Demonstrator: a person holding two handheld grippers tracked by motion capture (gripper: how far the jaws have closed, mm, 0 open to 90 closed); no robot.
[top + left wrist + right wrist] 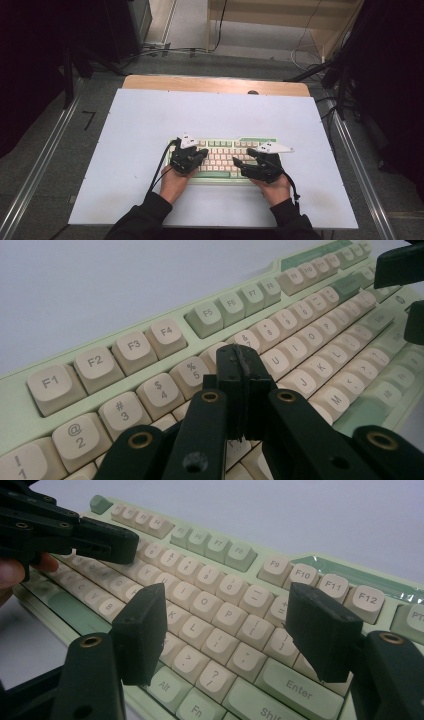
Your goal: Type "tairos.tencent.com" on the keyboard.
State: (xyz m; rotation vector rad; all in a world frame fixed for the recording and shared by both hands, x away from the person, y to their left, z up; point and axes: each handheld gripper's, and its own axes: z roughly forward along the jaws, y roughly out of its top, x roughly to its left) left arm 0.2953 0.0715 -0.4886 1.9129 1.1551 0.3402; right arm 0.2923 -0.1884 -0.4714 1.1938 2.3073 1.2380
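a white sheet (150,150) covers the wooden table (215,84); cables (190,50) trail across the floor beyond

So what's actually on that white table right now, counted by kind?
Keyboard, green case with cream keys: 1
Handheld grippers: 2, the left gripper with its jaws shut over the keys and the right gripper with its jaws open
White table itself: 1
Total: 4

There is one keyboard (222,159) on one counter (145,125). Two hands hold two grippers, the left gripper (202,153) and the right gripper (239,161).
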